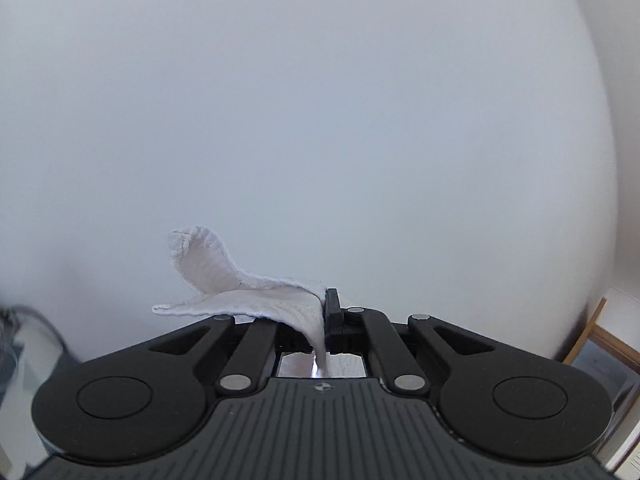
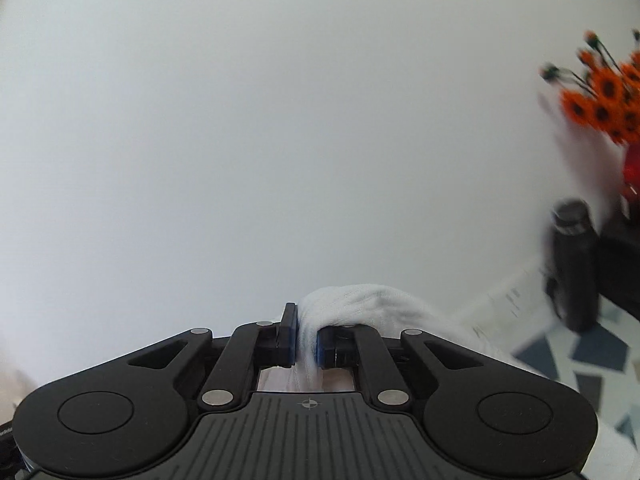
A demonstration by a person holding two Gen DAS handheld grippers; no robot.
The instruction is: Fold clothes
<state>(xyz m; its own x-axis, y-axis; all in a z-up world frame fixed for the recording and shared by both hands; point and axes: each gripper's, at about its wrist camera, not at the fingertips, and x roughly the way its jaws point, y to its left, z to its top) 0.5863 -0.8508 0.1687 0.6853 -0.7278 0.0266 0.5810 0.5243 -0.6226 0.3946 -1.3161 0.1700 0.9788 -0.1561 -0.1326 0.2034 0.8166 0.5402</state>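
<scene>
The left gripper (image 1: 325,320) pinched a corner of the white garment (image 1: 256,300), which flared leftward against a plain wall (image 1: 320,100). The right gripper (image 2: 306,346) clamped a bunched fold of the same cloth (image 2: 360,304) beside orange flowers (image 2: 604,96) and a dark bottle (image 2: 572,264). Good practice seemed to be keeping both pinches level and taut

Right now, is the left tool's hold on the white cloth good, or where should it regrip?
Regrip looks wise: the left tool pinches the white cloth inboard, leaving a flap loose. Better take the free corner, coming from the left along its flat edge.
</scene>
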